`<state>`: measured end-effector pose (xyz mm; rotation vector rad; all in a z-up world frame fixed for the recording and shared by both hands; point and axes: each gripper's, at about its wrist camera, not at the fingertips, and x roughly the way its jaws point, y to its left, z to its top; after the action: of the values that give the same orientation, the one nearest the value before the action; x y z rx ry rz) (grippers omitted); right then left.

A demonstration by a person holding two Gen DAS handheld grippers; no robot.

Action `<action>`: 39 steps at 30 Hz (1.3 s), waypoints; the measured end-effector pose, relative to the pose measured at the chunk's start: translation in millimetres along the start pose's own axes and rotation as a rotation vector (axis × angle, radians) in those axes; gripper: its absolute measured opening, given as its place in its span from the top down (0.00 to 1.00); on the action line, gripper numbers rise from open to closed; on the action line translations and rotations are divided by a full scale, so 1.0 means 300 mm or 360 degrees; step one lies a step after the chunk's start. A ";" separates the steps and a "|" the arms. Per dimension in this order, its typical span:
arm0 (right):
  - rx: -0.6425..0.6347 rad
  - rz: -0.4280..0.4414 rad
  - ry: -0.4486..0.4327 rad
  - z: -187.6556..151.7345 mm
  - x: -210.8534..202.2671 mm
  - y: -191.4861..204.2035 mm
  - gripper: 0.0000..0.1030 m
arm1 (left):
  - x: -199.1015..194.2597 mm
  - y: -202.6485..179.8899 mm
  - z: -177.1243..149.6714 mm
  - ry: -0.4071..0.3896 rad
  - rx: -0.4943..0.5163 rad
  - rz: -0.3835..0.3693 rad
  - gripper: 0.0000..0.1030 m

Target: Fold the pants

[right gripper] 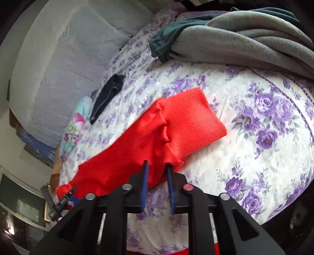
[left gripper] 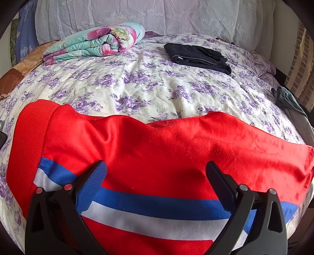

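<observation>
**Red track pants stretched across a floral bed, one claw at each end**

Nearest in the left wrist view, the left claw (left gripper: 155, 166) stands spread wide over the red pants (left gripper: 157, 149), its fingers (left gripper: 221, 180) apart and pinching nothing. Only this view shows the blue and white side stripe (left gripper: 153, 211) running under the claw, and the ribbed red band (left gripper: 29, 141) at the garment's left end. Beyond the pants lies the bed (left gripper: 149, 86) with its purple-flowered cover, then folded black clothing (left gripper: 198, 56) and a rolled floral quilt (left gripper: 94, 42) by the white lace-covered pillows (left gripper: 137, 13).

The right wrist view shows the other end. The right claw (right gripper: 157, 166) is narrowly parted, with a fold of the red pants (right gripper: 125, 155) lying between its blue pads (right gripper: 145, 184); whether the pads press on the cloth cannot be told. Just past it the ribbed cuff (right gripper: 194, 121) lies flat on the bed (right gripper: 270, 137) cover, gathered where it joins the leg. Farther off, only here, a grey fleece blanket (right gripper: 245, 41) lies heaped over dark green cloth (right gripper: 162, 43). At far left the left claw (right gripper: 62, 202) appears small at the pants' other end.

The pants are bright red, smooth-knit, softly creased, lying lengthwise across the bed's near side.
</observation>
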<state>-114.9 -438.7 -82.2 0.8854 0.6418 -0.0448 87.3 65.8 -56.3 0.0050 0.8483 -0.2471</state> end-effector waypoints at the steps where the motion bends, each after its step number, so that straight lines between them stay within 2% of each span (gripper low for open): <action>1: 0.0050 0.0012 0.0004 0.010 0.001 -0.014 0.71 | 0.001 -0.001 0.000 0.0001 0.0004 0.0004 0.05; 4: 0.0193 0.0055 0.0022 0.011 0.011 -0.052 0.71 | 0.001 0.000 0.000 -0.0002 -0.0002 -0.0003 0.05; 6: 0.0176 0.0041 0.0032 0.005 -0.005 -0.040 0.71 | 0.002 0.000 0.000 -0.0001 -0.0001 -0.0002 0.05; 8: 0.0143 -0.0032 0.0031 0.004 -0.038 -0.036 0.61 | 0.004 -0.002 0.000 0.0003 0.0004 0.0006 0.05; 10: 0.0149 -0.0144 -0.0005 0.012 -0.068 -0.051 0.37 | 0.003 -0.002 -0.002 0.0002 0.0006 0.0009 0.05; 12: 0.0170 -0.0139 -0.0034 0.024 -0.062 -0.071 0.35 | 0.003 -0.001 -0.002 0.0002 0.0004 0.0007 0.05; 14: 0.0198 -0.0062 -0.0021 0.037 -0.010 -0.081 0.31 | 0.004 -0.003 -0.002 0.0005 0.0008 0.0013 0.05; 16: 0.0157 -0.0031 -0.0032 0.054 0.059 -0.071 0.32 | 0.003 -0.003 -0.004 0.0007 0.0014 0.0021 0.05; 17: 0.0101 -0.0050 -0.0064 0.061 0.079 -0.053 0.37 | 0.003 -0.004 -0.005 0.0009 0.0016 0.0025 0.05; 18: 0.0047 -0.0076 -0.0113 0.069 0.086 -0.034 0.65 | 0.003 -0.004 -0.005 0.0010 0.0019 0.0028 0.05; 19: -0.0013 -0.0051 -0.0160 0.081 0.073 -0.009 0.75 | 0.002 -0.004 -0.005 0.0010 0.0020 0.0029 0.05; 21: -0.0236 -0.0046 -0.0275 0.095 0.015 0.072 0.77 | 0.000 -0.004 -0.007 0.0005 0.0021 0.0024 0.05; 23: -0.0480 -0.0138 -0.0328 0.086 -0.023 0.123 0.77 | -0.001 -0.008 -0.011 0.0000 0.0028 0.0028 0.05; 25: -0.0432 -0.0244 -0.0208 0.084 0.011 0.056 0.74 | 0.001 -0.014 -0.012 0.0003 0.0040 0.0038 0.05; 26: -0.0347 -0.0334 -0.0114 0.079 0.042 -0.008 0.63 | 0.002 -0.016 -0.012 0.0006 0.0048 0.0042 0.05; 27: -0.0266 -0.0297 -0.0095 0.070 0.046 -0.065 0.58 | 0.002 -0.018 -0.013 0.0011 0.0054 0.0038 0.05; 28: -0.0220 -0.0225 -0.0151 0.065 0.015 -0.088 0.57 | 0.002 -0.020 -0.014 0.0016 0.0060 0.0035 0.05; 29: -0.0205 -0.0263 -0.0191 0.067 -0.017 -0.083 0.55 | 0.001 -0.022 -0.017 0.0017 0.0067 0.0043 0.05; 32: -0.0323 -0.0489 -0.0577 0.083 -0.170 -0.003 0.53 | -0.006 -0.020 -0.023 0.0010 0.0076 0.0046 0.05; 33: -0.0380 -0.0532 -0.0648 0.100 -0.199 0.029 0.52 | -0.010 -0.016 -0.023 0.0008 0.0073 0.0038 0.05; 34: -0.0452 -0.0518 -0.0674 0.114 -0.213 0.071 0.52 | -0.016 -0.011 -0.023 0.0004 0.0065 0.0036 0.05; 35: -0.0536 -0.0437 -0.0632 0.127 -0.200 0.123 0.52 | -0.025 -0.007 -0.023 -0.0004 0.0059 0.0046 0.05; 37: -0.0679 -0.0194 -0.0474 0.138 -0.118 0.252 0.52 | -0.054 0.003 -0.020 -0.0040 0.0056 0.0118 0.05; 39: -0.0803 0.0039 -0.0270 0.123 0.022 0.391 0.52 | -0.091 0.016 -0.018 -0.0079 0.0062 0.0224 0.05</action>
<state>-56.6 -388.6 14.0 0.3960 0.4527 0.0621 67.1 76.9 -39.9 0.0944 0.7898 -0.1308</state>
